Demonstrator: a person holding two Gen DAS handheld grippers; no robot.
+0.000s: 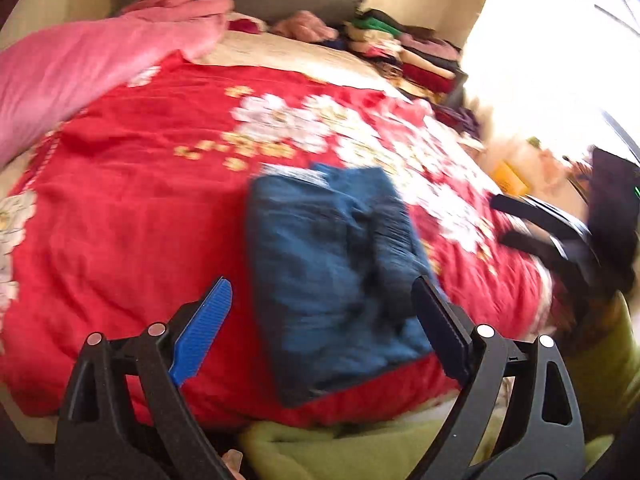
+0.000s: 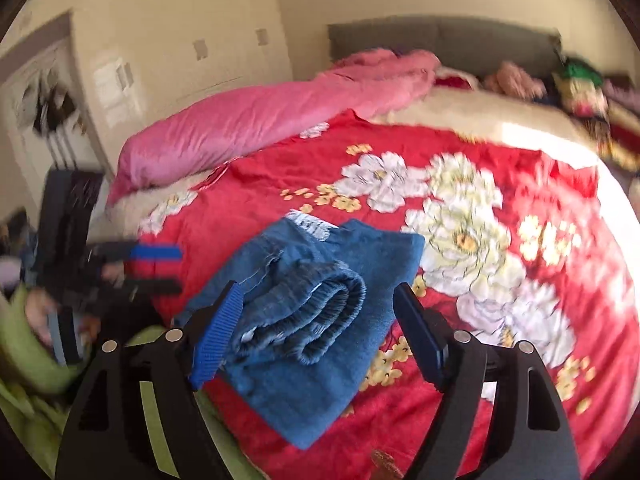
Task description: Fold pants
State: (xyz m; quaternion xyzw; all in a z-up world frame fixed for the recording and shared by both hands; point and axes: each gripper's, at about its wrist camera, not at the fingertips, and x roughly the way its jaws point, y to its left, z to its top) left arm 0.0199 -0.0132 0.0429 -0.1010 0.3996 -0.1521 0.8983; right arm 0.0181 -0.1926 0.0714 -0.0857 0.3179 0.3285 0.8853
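The blue denim pants [image 1: 332, 276] lie folded in a compact rectangle on the red flowered blanket [image 1: 132, 208], near the bed's front edge. In the right wrist view the pants [image 2: 316, 320] show their elastic waistband on top. My left gripper [image 1: 324, 320] is open and empty, hovering just short of the pants. My right gripper [image 2: 320, 328] is open and empty, its jaws spread on either side of the waistband end. The right gripper also shows at the right edge of the left wrist view [image 1: 536, 220]; the left gripper shows at the left of the right wrist view [image 2: 160, 268].
A pink duvet [image 2: 256, 120] lies along the bed's left side. Stacked folded clothes [image 1: 408, 52] sit at the far right by the grey headboard [image 2: 440, 44]. A green cover [image 1: 360, 444] hangs at the bed's front edge. A wardrobe [image 2: 160, 52] stands at the left.
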